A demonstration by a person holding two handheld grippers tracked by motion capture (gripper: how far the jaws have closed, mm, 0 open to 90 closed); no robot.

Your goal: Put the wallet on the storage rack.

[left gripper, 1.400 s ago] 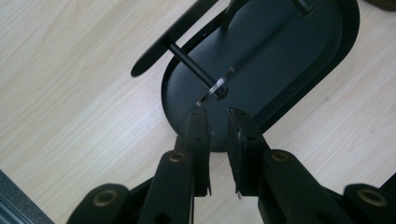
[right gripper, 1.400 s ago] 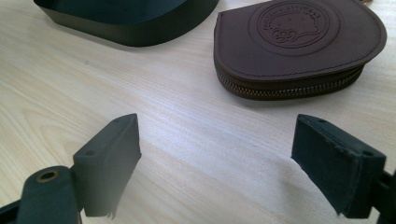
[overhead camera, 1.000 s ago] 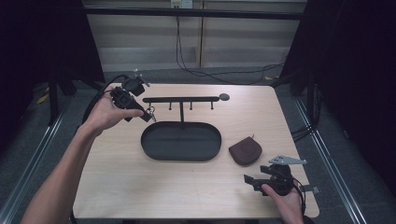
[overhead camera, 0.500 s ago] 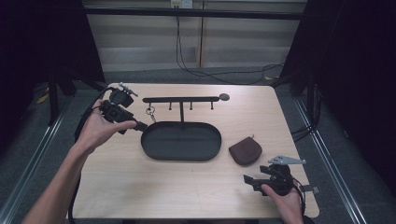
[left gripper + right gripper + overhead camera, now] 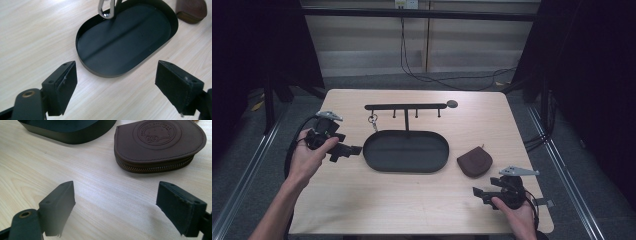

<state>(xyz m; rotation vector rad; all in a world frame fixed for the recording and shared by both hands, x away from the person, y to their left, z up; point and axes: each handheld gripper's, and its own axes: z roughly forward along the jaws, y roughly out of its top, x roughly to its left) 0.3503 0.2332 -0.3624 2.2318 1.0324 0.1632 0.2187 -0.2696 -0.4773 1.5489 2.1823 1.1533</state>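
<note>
**Key ring on rack, both grippers empty**

Nearest the person, the right gripper (image 5: 479,192) rests low on the pale wood-grain table (image 5: 412,200), jaws wide apart, facing the brown zipped leather pouch (image 5: 160,143), embossed and rounded. The left gripper (image 5: 354,150) has just been opening, nothing between its jaws; it sits beside the black oval metal tray (image 5: 125,42). Farther off, the silver key ring (image 5: 373,120) hangs from a peg of the black rack (image 5: 407,106), apparently just released there.

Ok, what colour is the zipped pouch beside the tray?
Dark brown leather pouch with a brass-coloured zip and an embossed round emblem; clearest in the right gripper view.
</note>
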